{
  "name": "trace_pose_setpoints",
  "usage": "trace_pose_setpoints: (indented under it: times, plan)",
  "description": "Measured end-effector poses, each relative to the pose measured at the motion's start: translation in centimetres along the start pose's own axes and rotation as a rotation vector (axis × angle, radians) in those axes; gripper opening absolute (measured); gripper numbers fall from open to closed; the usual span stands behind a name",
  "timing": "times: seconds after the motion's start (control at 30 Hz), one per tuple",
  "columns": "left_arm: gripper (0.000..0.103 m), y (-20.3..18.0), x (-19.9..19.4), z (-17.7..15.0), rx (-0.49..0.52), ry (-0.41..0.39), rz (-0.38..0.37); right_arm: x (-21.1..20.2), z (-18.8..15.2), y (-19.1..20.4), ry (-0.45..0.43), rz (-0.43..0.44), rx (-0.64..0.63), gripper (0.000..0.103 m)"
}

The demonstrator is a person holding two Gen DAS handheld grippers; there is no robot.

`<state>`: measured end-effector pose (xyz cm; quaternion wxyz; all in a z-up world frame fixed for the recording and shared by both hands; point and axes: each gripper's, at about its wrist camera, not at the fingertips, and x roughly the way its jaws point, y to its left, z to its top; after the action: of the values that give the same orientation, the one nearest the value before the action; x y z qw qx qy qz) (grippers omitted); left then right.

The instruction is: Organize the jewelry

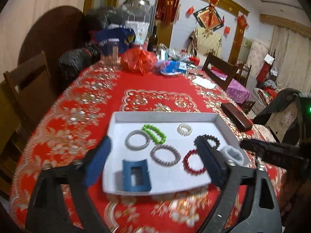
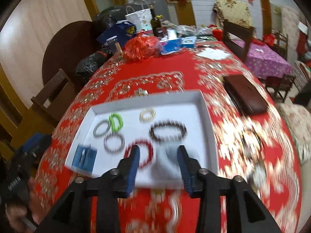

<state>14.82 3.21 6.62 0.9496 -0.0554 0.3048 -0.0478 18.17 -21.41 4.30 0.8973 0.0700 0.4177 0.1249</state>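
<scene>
Left gripper [image 1: 155, 163] jaws wide over white tray [image 1: 165, 116], empty. Right gripper [image 2: 158, 161] spread too, holding nothing, above red bracelet [image 2: 144, 153]. Green bracelet [image 1: 154, 134] overlaps silver bracelet [image 1: 136, 139].

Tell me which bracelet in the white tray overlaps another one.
The green beaded bracelet: its end lies over the silver-grey bracelet beside it. The pearl, black, red and other grey bracelets each lie apart in the white tray.

White tray [image 1: 223, 122] on red tablecloth [image 1: 155, 85]
</scene>
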Motion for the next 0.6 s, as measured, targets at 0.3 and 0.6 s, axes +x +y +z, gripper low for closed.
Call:
trace_pose_setpoints:
  times: [0.3, 0.6]
  plan:
    - [0.103, -0.7, -5.2, -6.4, 0.176, 0.039, 0.063, -4.2, -7.9, 0.2, 0.071, -0.079, 0.07, 0.053]
    - [0.103, -0.9, -7.7, -7.6, 0.069, 0.113, -0.033, -7.2, -9.3, 3.4, 0.03, -0.125, -0.021, 0.072]
